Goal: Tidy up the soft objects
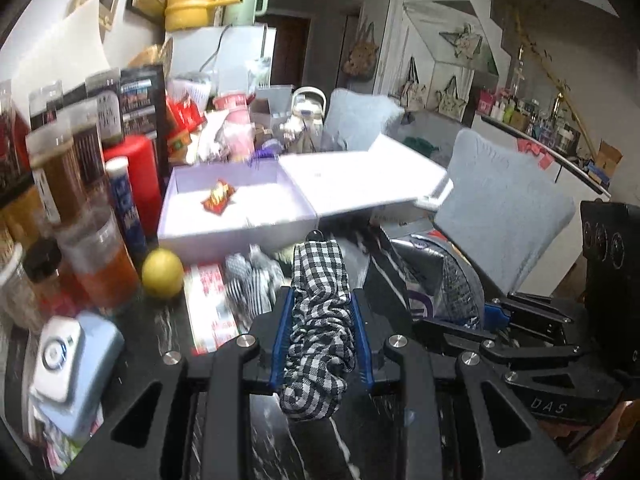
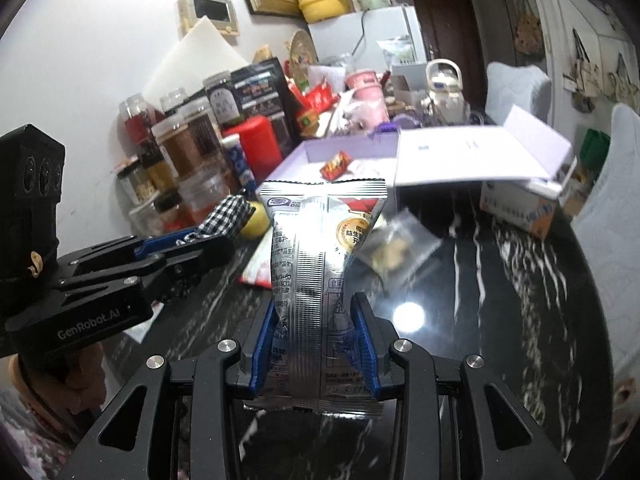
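Note:
My left gripper is shut on a black-and-white checked scrunchie, held above the dark marble table. In the right wrist view that left gripper shows at the left with the scrunchie in its jaws. My right gripper is shut on a silver foil snack packet, which stands upright between the blue pads. An open lilac box lies ahead with a small red wrapped sweet inside; its lid lies flipped open to the right. Another striped cloth piece lies on the table.
Jars and bottles crowd the left side, with a lemon and a pale blue device nearby. A clear bag and a tissue carton lie right of centre. Grey-cushioned chairs stand at the far edge.

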Action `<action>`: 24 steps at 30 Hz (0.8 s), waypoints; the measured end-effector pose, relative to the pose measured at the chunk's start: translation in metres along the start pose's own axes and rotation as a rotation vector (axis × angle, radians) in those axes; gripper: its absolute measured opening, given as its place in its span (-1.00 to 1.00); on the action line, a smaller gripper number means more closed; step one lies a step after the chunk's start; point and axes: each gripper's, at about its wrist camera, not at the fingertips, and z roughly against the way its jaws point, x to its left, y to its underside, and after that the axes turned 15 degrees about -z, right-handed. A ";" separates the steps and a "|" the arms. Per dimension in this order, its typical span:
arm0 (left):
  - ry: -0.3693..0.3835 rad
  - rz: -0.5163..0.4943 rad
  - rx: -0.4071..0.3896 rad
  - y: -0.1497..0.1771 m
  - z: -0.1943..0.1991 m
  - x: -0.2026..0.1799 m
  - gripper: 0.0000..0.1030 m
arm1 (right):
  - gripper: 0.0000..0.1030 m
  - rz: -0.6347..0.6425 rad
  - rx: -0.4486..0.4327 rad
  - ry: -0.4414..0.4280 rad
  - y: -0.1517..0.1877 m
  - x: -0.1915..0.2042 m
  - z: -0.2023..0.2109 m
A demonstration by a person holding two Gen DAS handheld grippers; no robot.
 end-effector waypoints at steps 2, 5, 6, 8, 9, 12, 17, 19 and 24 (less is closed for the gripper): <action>-0.010 0.003 -0.022 -0.010 0.000 0.007 -0.46 | -0.29 0.010 -0.010 -0.008 -0.011 0.004 -0.002; -0.020 0.007 -0.048 -0.025 -0.003 0.019 -0.46 | -0.29 0.024 -0.021 -0.024 -0.029 0.007 -0.005; -0.022 0.007 -0.056 -0.030 -0.003 0.022 -0.46 | -0.29 0.027 -0.024 -0.029 -0.033 0.008 -0.006; -0.030 0.004 -0.071 -0.039 -0.006 0.029 -0.46 | -0.29 0.034 -0.034 -0.038 -0.045 0.010 -0.009; -0.031 0.004 -0.077 -0.044 -0.008 0.033 -0.46 | -0.29 0.038 -0.038 -0.040 -0.049 0.010 -0.010; -0.030 -0.001 -0.100 -0.057 -0.014 0.044 -0.46 | -0.29 0.053 -0.052 -0.038 -0.067 0.013 -0.019; -0.029 -0.004 -0.129 -0.079 -0.027 0.061 -0.46 | -0.29 0.068 -0.067 -0.037 -0.095 0.015 -0.033; -0.032 -0.009 -0.143 -0.088 -0.032 0.067 -0.46 | -0.29 0.080 -0.070 -0.035 -0.106 0.016 -0.040; -0.058 -0.019 -0.189 -0.113 -0.046 0.082 -0.46 | -0.29 0.113 -0.094 -0.032 -0.140 0.019 -0.057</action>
